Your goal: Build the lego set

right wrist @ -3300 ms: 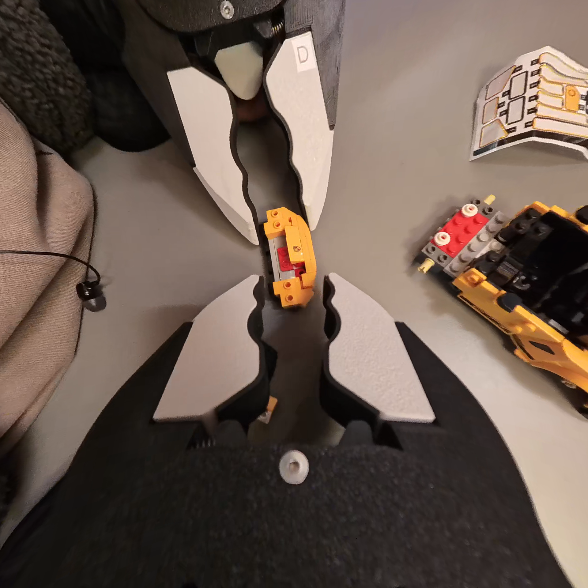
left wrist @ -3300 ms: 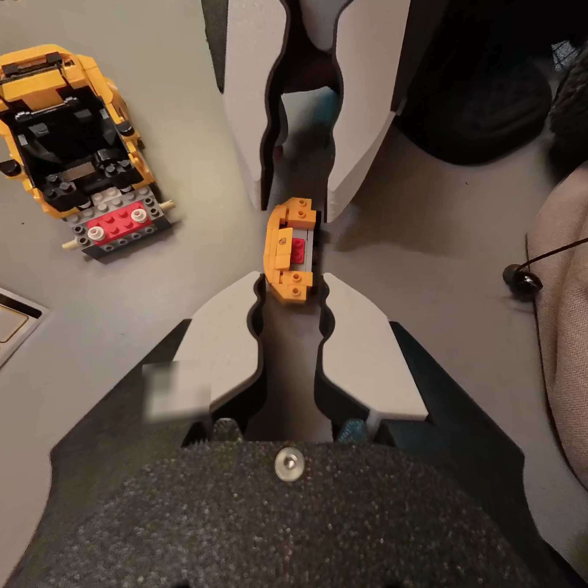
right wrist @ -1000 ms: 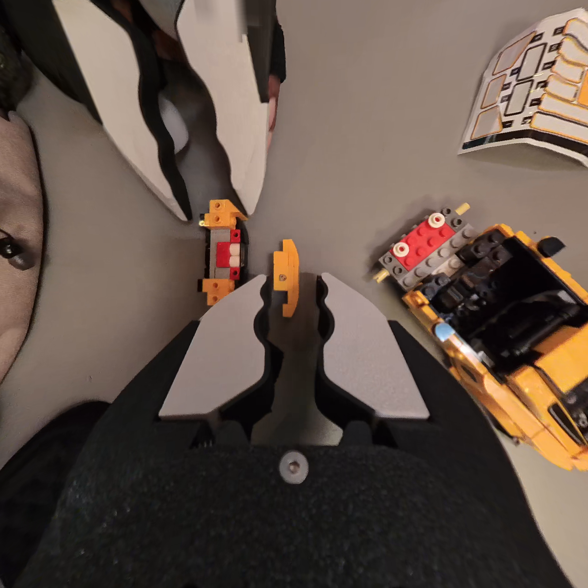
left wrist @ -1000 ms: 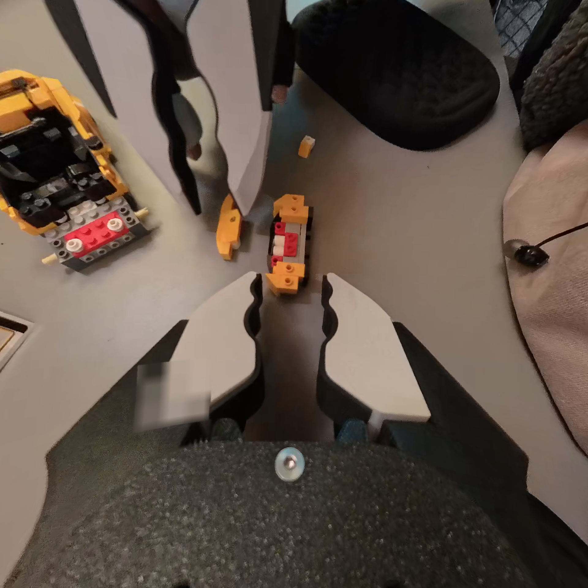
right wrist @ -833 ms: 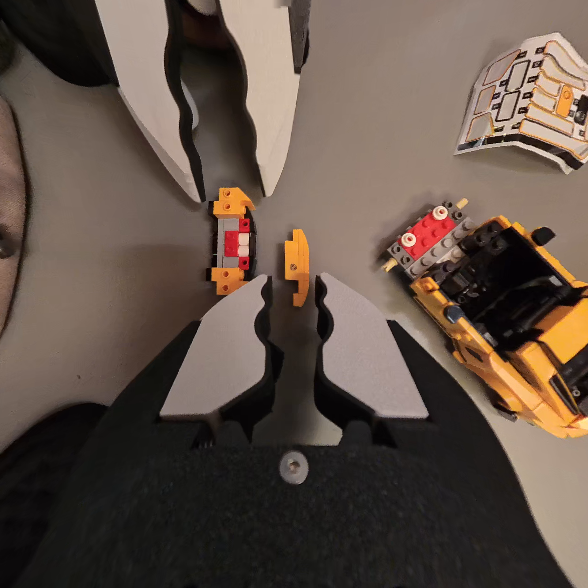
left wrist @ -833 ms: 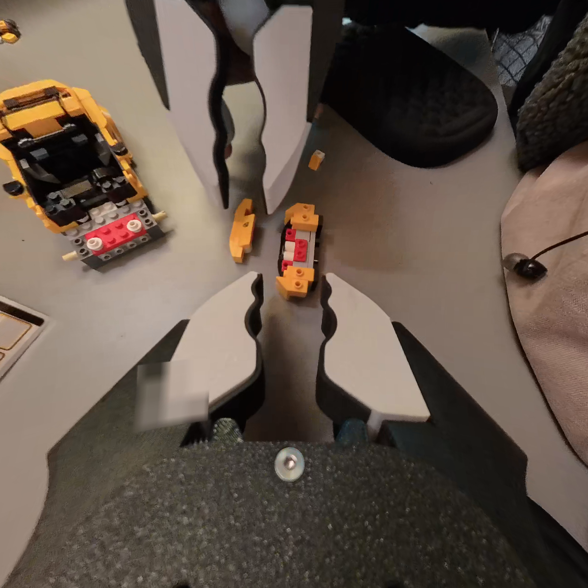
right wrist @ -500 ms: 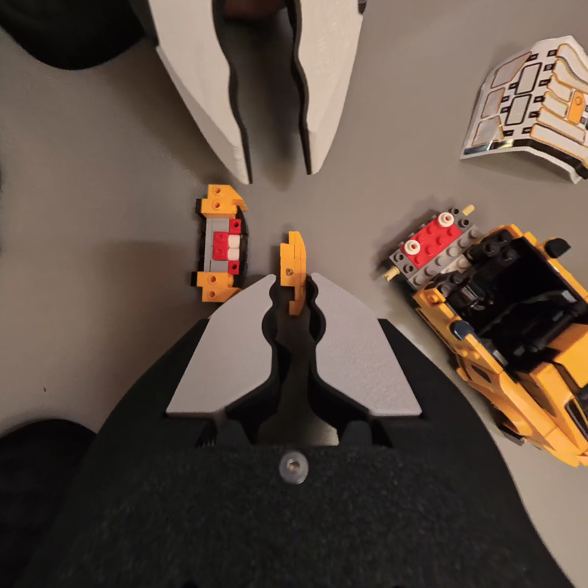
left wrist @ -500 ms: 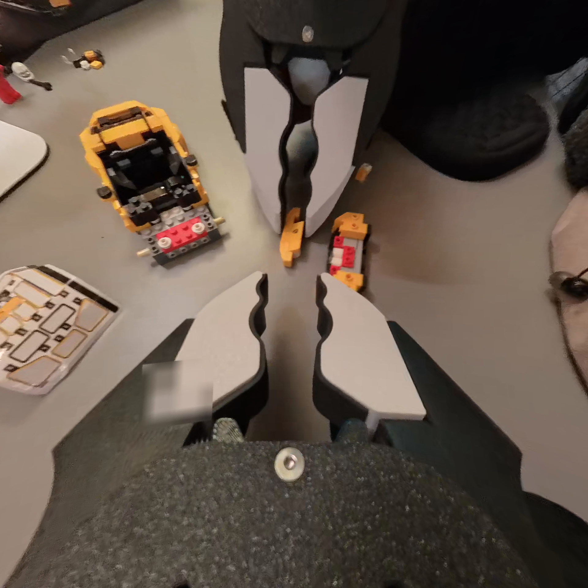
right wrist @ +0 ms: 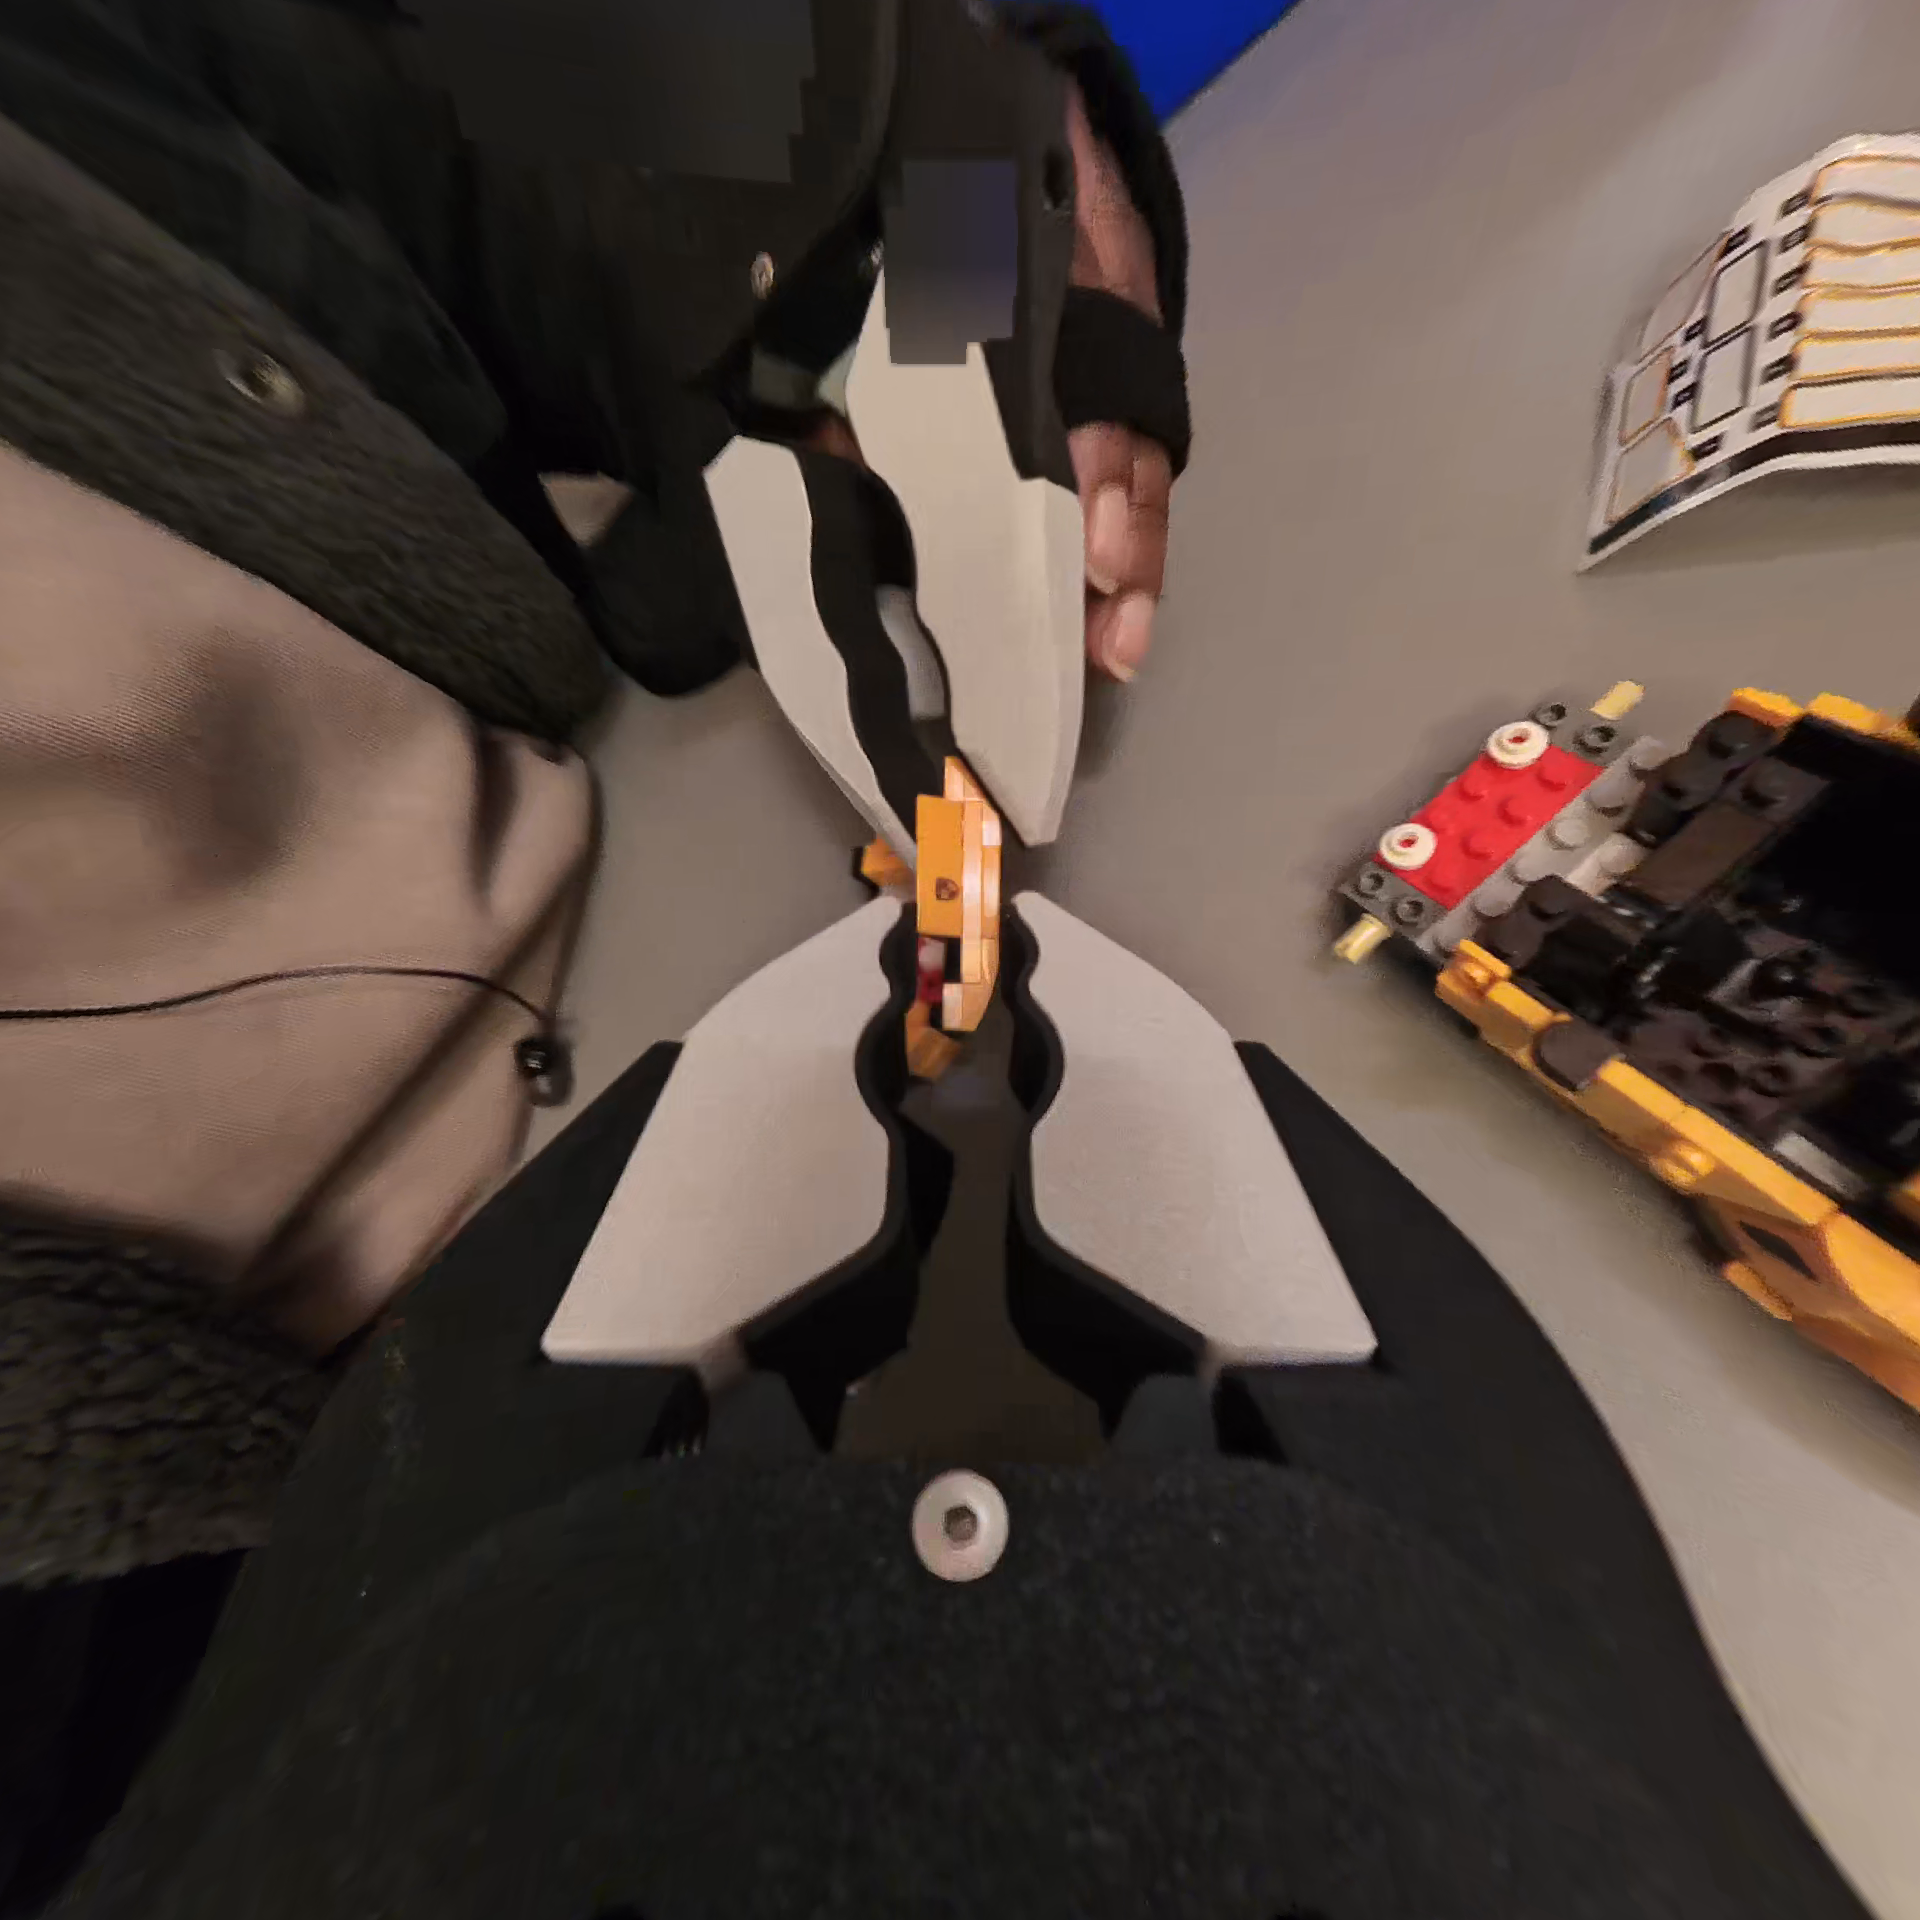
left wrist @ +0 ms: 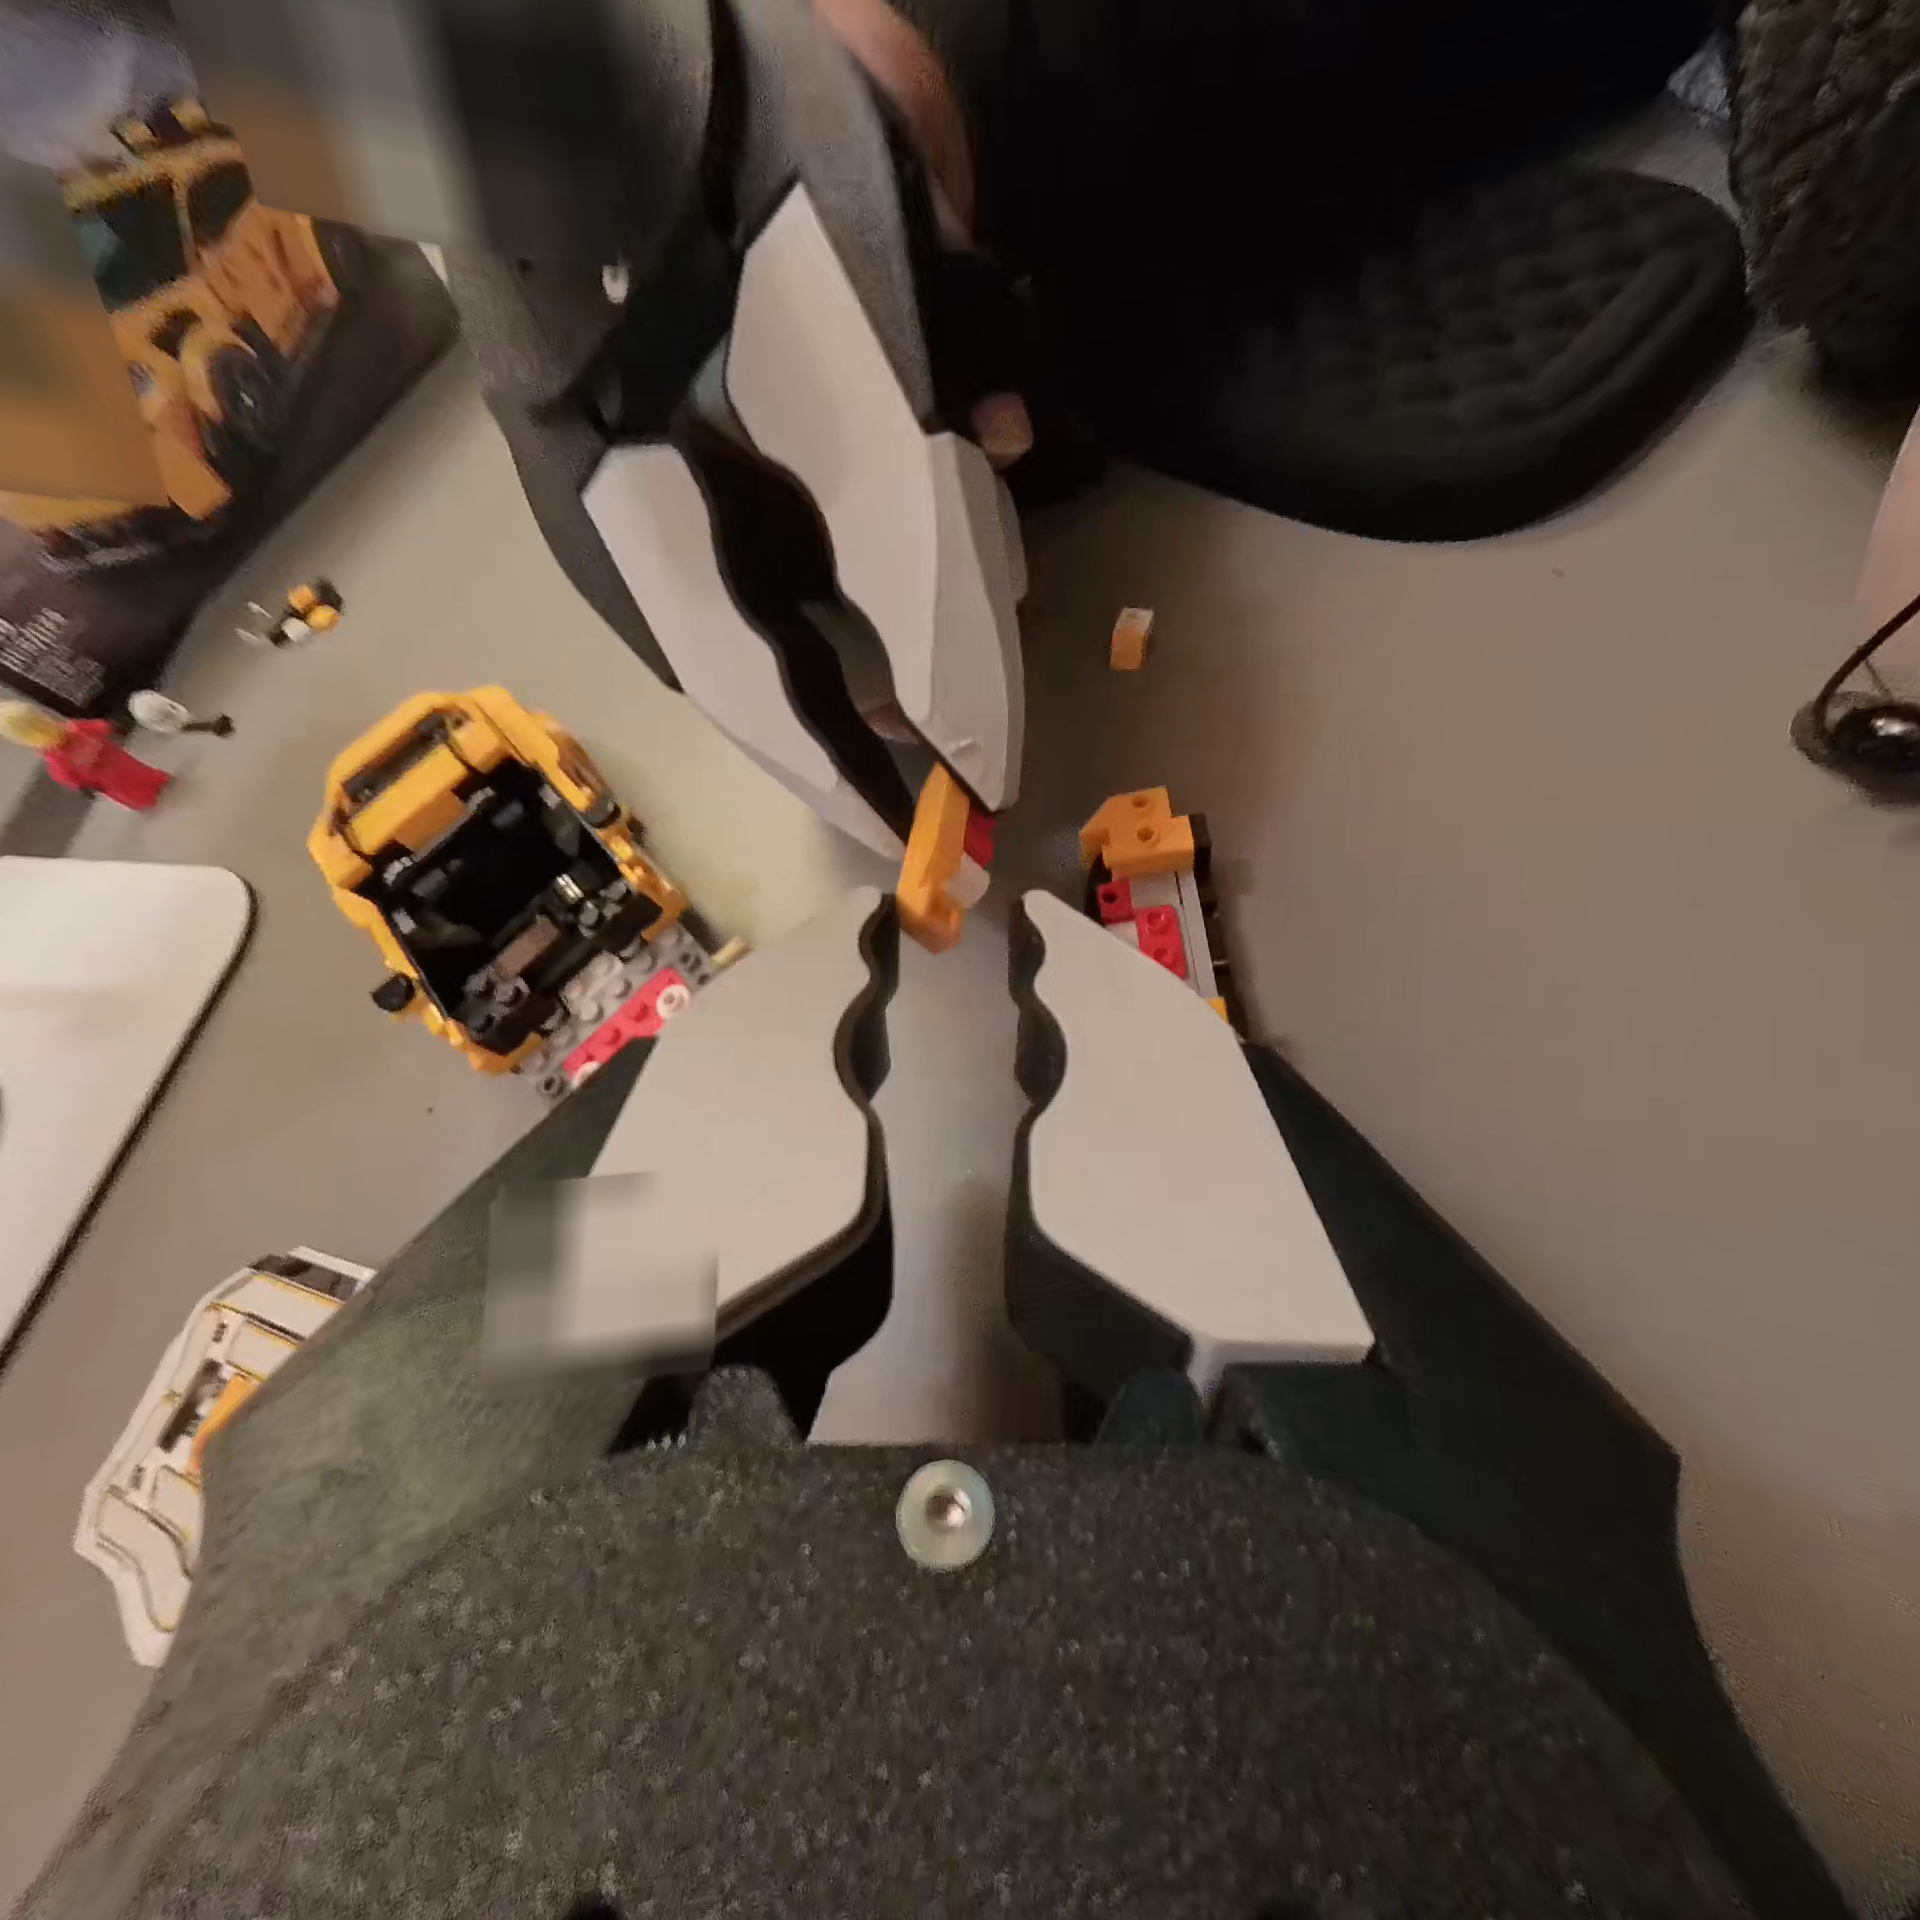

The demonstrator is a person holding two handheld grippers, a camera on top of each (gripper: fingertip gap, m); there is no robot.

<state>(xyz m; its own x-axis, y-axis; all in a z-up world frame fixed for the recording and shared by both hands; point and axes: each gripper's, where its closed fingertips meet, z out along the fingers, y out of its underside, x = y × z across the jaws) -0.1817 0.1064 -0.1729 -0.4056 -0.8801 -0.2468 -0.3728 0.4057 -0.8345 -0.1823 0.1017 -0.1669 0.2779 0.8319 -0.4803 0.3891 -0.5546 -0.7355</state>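
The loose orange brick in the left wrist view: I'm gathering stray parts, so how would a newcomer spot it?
Start at the dark padded cushion at the top of the grey table. Just below its edge, right of the right gripper pinching the curved orange piece, lies the loose orange brick. Unlike the red-and-grey strip nearer the camera, it is a single tiny cube, alone.

The right gripper is clamped on a curved orange lego piece, lifted off the table. The left gripper faces it tip to tip, its fingers parted and holding nothing.
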